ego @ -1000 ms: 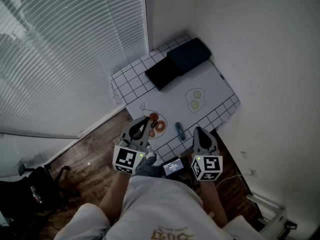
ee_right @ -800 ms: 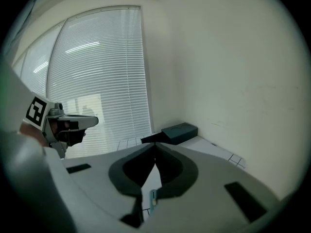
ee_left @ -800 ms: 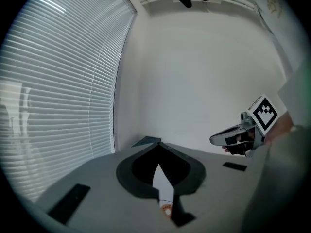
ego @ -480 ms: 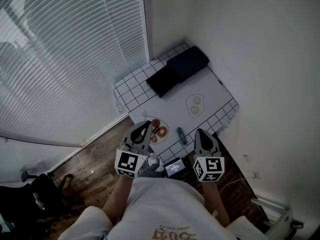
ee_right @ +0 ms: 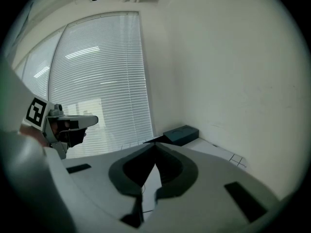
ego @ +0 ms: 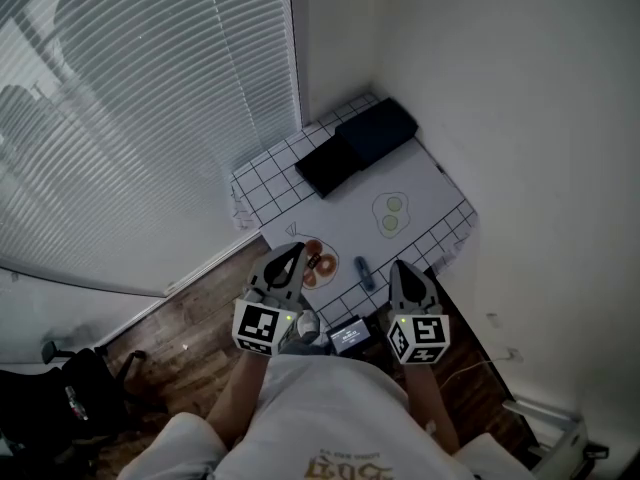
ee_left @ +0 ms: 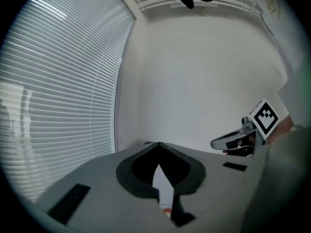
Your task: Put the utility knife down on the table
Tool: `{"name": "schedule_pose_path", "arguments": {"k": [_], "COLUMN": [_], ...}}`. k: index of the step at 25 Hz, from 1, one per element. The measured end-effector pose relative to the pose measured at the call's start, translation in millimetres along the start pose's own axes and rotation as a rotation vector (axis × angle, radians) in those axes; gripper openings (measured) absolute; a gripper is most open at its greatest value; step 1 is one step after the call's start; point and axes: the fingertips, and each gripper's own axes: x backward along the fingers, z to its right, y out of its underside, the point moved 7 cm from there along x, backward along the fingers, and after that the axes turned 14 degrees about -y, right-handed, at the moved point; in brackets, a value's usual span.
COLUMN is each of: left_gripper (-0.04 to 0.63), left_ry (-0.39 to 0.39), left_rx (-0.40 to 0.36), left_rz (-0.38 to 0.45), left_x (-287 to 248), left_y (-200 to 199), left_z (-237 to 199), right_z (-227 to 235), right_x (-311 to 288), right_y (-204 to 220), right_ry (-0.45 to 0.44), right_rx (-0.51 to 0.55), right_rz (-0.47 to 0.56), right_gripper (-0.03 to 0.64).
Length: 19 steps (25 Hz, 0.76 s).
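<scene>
Looking for the utility knife [ego: 363,272]: where does it lie?

Flat on the table [ego: 440,183], close to the near edge, on the white middle panel of the cloth where it meets the grid border. In the head view it sits between the two grippers and touches neither.

What about the left gripper [ee_left: 158,147]?

Its fingers are closed tip to tip with nothing between them. It hangs over the near left corner, just beside a round plate shape with orange pieces [ego: 316,260].

And the right gripper [ee_right: 155,145]?

Closed as well, and empty. It hovers at the near edge, to the right of the knife.

Anything else on the table?

Two dark flat boxes [ego: 360,143] lie side by side along the far edge, towards the corner of the room. Between them and the knife there is an egg-like outline with two green circles [ego: 390,211]. Whether that and the plate are printed on the cloth, I cannot tell.

What is around the table?

White blinds [ego: 130,118] run past its left edge.
</scene>
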Motion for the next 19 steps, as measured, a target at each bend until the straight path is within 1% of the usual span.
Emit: {"name": "schedule_pose_path", "arguments": {"k": [4, 19], "left_gripper": [0.008, 0.008], "left_ry": [-0.007, -0.016], "left_rx": [-0.001, 0.002], "left_rz": [-0.005, -0.002], "left_x": [4.6, 12.4], "left_y": [3.0, 4.9], "left_z": [-0.3, -2.1], "right_z": [-0.1, -3.4], "right_x": [1.6, 7.1], "right_y": [2.5, 6.1], "right_ry": [0.0, 0.004], "right_rx": [-0.02, -0.018], "right_rz": [0.009, 0.009], "right_gripper": [0.008, 0.008]}}
